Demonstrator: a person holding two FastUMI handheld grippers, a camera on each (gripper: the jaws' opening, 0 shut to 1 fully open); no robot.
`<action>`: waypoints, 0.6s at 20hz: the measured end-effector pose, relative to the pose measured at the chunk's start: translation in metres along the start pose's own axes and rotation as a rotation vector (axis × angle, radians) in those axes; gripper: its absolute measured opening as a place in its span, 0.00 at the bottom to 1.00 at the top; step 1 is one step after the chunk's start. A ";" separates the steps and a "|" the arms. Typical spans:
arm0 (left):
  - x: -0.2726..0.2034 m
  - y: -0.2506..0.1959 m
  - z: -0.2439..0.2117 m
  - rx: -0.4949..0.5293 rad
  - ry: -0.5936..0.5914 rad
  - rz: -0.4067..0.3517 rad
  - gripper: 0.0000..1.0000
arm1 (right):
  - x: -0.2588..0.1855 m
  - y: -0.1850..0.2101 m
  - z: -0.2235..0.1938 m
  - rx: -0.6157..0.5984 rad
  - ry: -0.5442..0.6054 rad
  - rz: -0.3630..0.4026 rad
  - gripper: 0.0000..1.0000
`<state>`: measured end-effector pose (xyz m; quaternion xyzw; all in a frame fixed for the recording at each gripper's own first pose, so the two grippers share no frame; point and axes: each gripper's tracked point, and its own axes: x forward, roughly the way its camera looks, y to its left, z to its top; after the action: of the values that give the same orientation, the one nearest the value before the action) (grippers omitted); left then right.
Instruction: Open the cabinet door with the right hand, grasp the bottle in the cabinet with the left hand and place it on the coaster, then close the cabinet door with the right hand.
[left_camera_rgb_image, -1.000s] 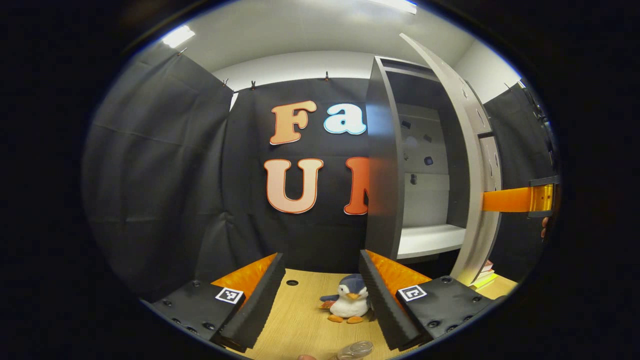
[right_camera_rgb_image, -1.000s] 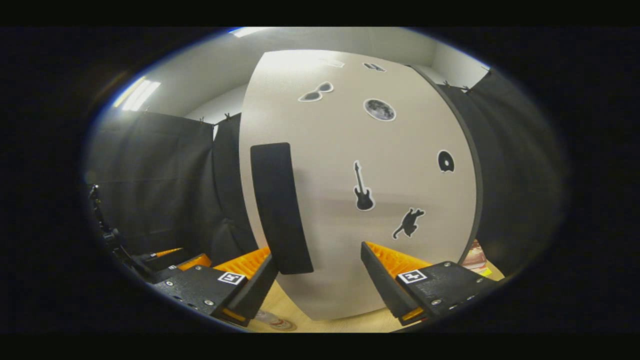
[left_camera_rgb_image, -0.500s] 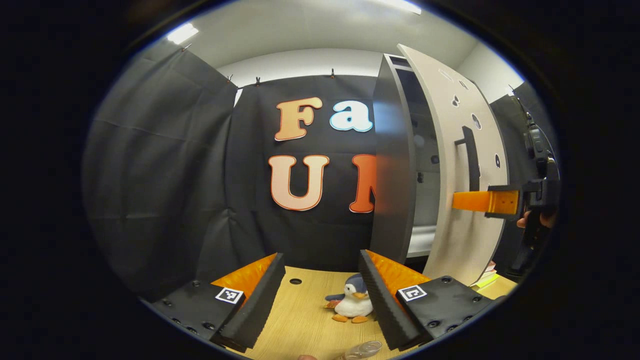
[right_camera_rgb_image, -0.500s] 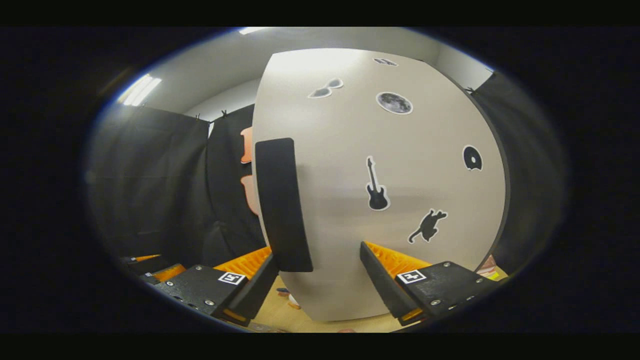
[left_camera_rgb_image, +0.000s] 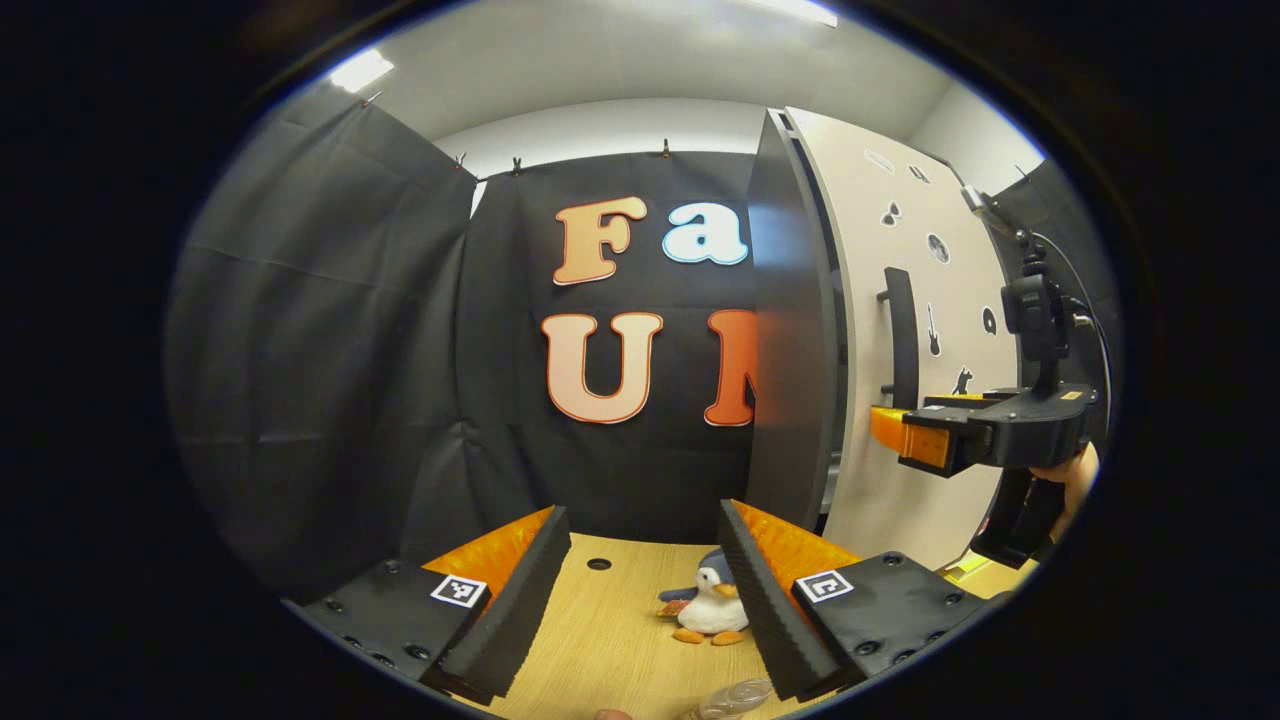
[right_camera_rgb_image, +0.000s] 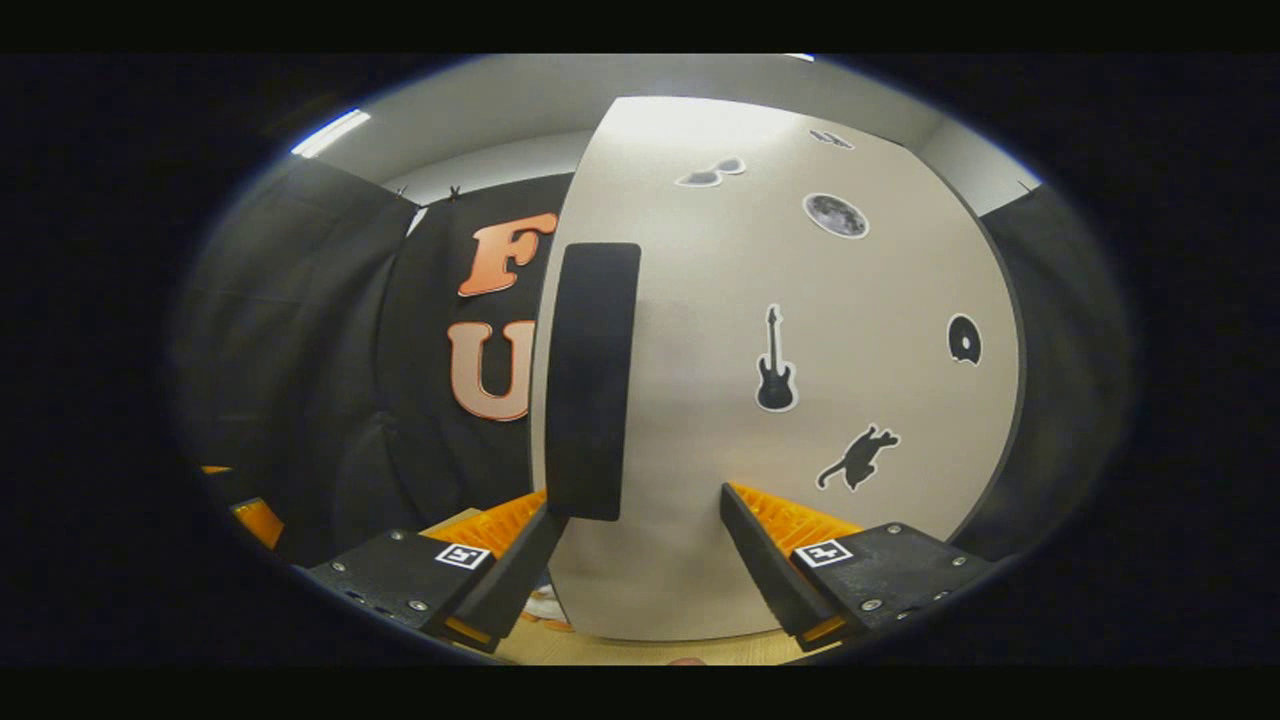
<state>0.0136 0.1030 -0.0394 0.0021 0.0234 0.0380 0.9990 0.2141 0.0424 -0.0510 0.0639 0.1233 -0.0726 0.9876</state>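
Cabinet door (right_camera_rgb_image: 800, 400) almost shut, a thin dark gap left along the cabinet (left_camera_rgb_image: 790, 330) edge in the left gripper view. Right gripper (right_camera_rgb_image: 635, 515) up close against the door front, fingers (right_camera_rgb_image: 760, 560) apart, the left one just under the lower end of the black handle (right_camera_rgb_image: 590, 380), clamped on nothing. Stickers of a guitar (right_camera_rgb_image: 774, 360), a cat (right_camera_rgb_image: 858, 458) and a moon (right_camera_rgb_image: 835, 215) across the door. In the left gripper view, right gripper (left_camera_rgb_image: 895, 430) with fingertips near the door below the handle (left_camera_rgb_image: 900, 335), a hand (left_camera_rgb_image: 1075, 478) on its grip. Left gripper (left_camera_rgb_image: 645, 545) low over the wooden tabletop (left_camera_rgb_image: 610, 650), fingers (left_camera_rgb_image: 515, 610) spread wide and empty. Toy penguin (left_camera_rgb_image: 708, 608) on the tabletop beside the right-hand finger. Clear bottle (left_camera_rgb_image: 735, 697) at the bottom edge of that view, mostly cut off; whether on the coaster, cannot tell.
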 end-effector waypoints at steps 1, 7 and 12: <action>0.000 0.002 0.001 0.003 -0.001 0.004 0.96 | 0.001 -0.001 -0.001 0.009 0.003 -0.004 0.96; -0.002 0.006 0.000 0.016 0.004 0.009 0.96 | 0.020 -0.012 -0.010 0.029 0.012 -0.034 0.94; -0.001 0.005 0.000 0.015 0.007 0.006 0.96 | 0.023 -0.011 -0.008 0.047 0.008 -0.036 0.94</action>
<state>0.0122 0.1083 -0.0395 0.0094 0.0273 0.0409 0.9987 0.2327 0.0299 -0.0654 0.0854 0.1267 -0.0929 0.9839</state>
